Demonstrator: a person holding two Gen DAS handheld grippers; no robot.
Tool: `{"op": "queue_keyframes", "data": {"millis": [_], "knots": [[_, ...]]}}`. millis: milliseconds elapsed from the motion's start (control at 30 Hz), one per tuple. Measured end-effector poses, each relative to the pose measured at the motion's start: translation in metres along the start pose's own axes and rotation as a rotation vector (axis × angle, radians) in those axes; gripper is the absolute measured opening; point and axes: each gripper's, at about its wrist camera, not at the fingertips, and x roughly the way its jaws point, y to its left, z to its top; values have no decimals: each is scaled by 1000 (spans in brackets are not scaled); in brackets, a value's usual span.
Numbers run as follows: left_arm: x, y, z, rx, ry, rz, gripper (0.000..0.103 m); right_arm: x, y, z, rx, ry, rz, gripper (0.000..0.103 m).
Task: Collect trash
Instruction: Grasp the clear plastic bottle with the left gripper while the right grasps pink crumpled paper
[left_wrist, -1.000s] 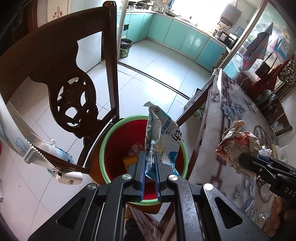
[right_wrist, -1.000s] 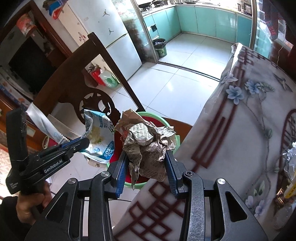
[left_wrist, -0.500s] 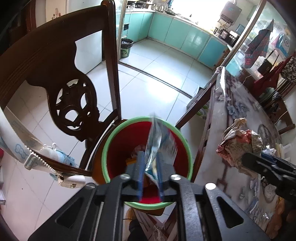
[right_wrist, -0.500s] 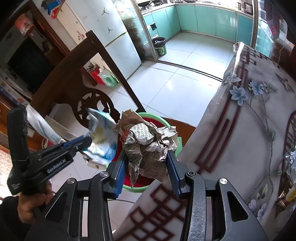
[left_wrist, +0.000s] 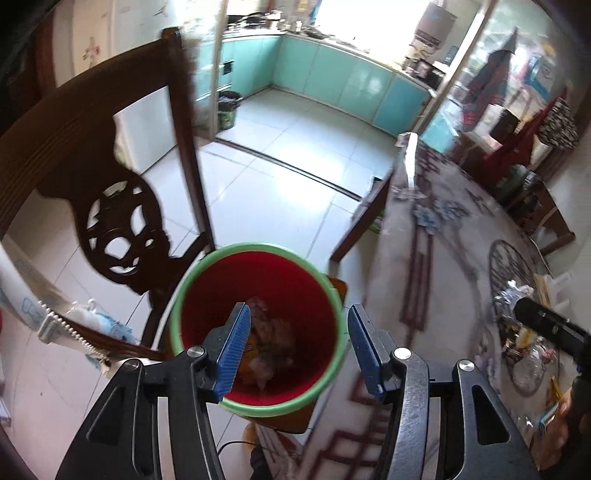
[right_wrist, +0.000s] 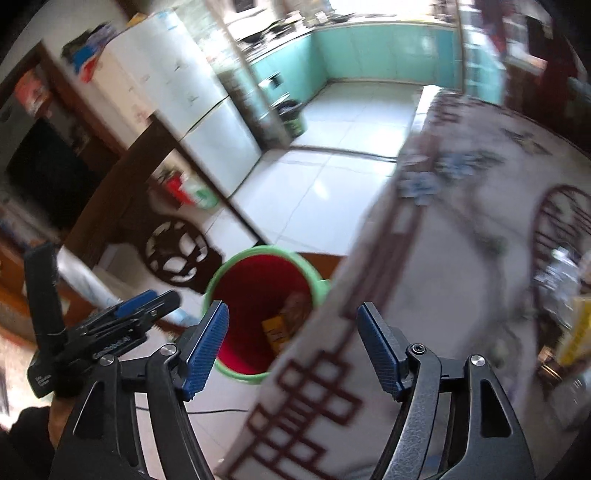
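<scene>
A red bin with a green rim (left_wrist: 207, 280) stands on the floor between a dark wooden chair and the table; it also shows in the right wrist view (right_wrist: 236, 266). Crumpled trash (left_wrist: 271, 339) lies inside it, with a yellow packet (right_wrist: 277, 332) visible. My left gripper (left_wrist: 299, 349) is open and empty above the bin. My right gripper (right_wrist: 291, 347) is open and empty over the table edge beside the bin. More trash (left_wrist: 517, 295) lies on the table at the right, also in the right wrist view (right_wrist: 561, 273).
A carved dark wooden chair (left_wrist: 110, 206) stands left of the bin. The table with a floral cloth (right_wrist: 461, 258) fills the right side. A white fridge (right_wrist: 184, 103) and teal kitchen cabinets (left_wrist: 332, 74) stand beyond the tiled floor.
Both grippers have opened. The blue-white wrapper has left the left gripper and the crumpled paper has left the right gripper; both grippers are now empty, and both views are motion-blurred.
</scene>
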Motion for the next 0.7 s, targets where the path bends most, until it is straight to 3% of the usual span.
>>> {"op": "queue_keyframes", "data": {"millis": [233,400,567,700], "knots": [[-3,-62,-8,84,-1,-60,54,-77,-127,-24,244,-115,-304,79],[-8,-117,-24,160,12,-104,54,-134,-232,-63,428,-115,-507,79],[-15,-176,-44,248,7,-129,54,-161,-297,-87,432,-40,-627,79],[-22,-237,-61,369,10,-200,54,-159,-332,-95,385,35,-630,79]]}}
